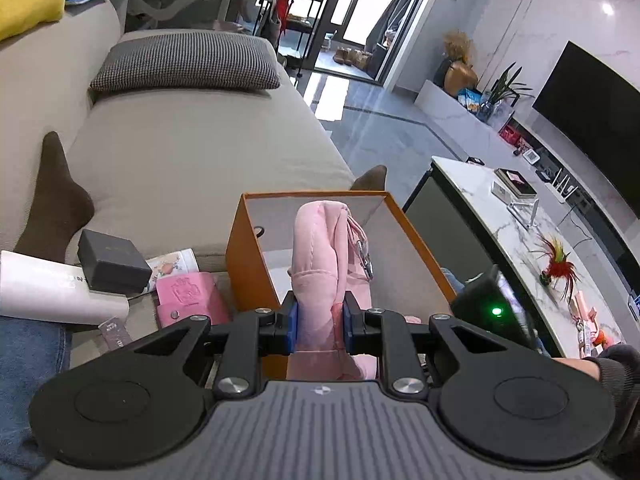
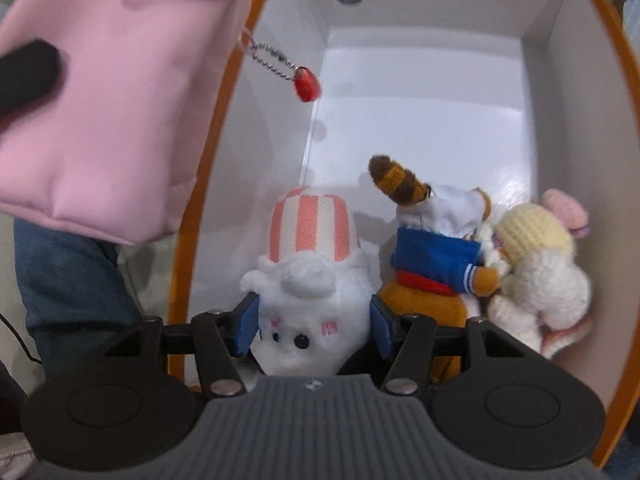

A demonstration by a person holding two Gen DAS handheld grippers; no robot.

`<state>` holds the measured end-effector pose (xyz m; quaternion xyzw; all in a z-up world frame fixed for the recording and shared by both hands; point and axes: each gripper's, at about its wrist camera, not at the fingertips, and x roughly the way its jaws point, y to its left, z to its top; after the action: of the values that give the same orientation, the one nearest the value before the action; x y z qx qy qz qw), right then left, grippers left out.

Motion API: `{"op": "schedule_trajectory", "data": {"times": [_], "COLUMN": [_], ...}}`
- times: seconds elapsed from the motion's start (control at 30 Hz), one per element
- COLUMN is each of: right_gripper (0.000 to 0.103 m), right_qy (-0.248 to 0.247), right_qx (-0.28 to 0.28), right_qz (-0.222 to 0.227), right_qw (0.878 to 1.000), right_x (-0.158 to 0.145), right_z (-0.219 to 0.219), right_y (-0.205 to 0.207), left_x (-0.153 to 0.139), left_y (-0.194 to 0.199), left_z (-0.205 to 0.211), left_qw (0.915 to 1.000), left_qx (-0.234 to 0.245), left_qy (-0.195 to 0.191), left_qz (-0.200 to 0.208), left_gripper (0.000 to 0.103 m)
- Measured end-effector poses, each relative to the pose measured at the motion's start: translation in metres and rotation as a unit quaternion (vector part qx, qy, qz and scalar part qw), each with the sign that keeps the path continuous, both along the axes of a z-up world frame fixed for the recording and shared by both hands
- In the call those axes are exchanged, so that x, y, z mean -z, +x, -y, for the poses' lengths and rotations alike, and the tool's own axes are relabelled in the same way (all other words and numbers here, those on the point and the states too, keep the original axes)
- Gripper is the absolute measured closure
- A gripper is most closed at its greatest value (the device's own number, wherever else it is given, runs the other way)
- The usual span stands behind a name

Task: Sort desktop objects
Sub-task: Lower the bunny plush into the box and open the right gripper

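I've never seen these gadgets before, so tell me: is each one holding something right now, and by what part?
Yes. The left gripper squeezes the pink pouch near its lower end. The right gripper clamps the white plush toy by the sides of its head, inside the orange box.

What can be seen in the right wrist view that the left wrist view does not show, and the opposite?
Only the right wrist view shows the box floor: a white plush with a striped hat between the right gripper's fingers, a sailor-dressed plush, a cream knitted doll, and a red bead on a chain.

Only the left wrist view shows the sofa, a black case, a pink wallet and the marble table.

Both show the orange box and the pink pouch in the left gripper.
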<state>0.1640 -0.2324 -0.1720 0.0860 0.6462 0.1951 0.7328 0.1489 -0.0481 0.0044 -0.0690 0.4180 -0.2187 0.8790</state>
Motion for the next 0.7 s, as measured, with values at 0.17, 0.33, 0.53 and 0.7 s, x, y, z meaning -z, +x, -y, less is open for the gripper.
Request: {"op": "schedule_trajectory", "data": {"times": [0.17, 0.33, 0.53, 0.7], "right_gripper": [0.044, 0.038, 0.029, 0.034], "right_qy": [0.023, 0.02, 0.027, 0.021], "right_qx": [0.016, 0.014, 0.004, 0.001], "right_qz": [-0.026, -0.013, 0.012, 0.07], "right_qw": [0.999, 1.0, 1.0, 0.997], "right_x": [0.016, 0.014, -0.009, -0.041], "right_z": [-0.006, -0.017, -0.009, 0.003], "right_y": [0.008, 0.005, -0.004, -0.011], "left_x": [0.009, 0.016, 0.021, 0.027], "left_y": [0.005, 0.008, 0.015, 0.029], "left_z": [0.0, 0.003, 0.016, 0.039], "left_qw": [0.9999, 0.9997, 0.999, 0.9967], "left_qx": [-0.001, 0.004, 0.022, 0.029], "left_qy": [0.009, 0.017, 0.033, 0.073], "left_qz": [-0.01, -0.019, -0.021, -0.019], "left_gripper": [0.079, 0.079, 0.079, 0.079]}}
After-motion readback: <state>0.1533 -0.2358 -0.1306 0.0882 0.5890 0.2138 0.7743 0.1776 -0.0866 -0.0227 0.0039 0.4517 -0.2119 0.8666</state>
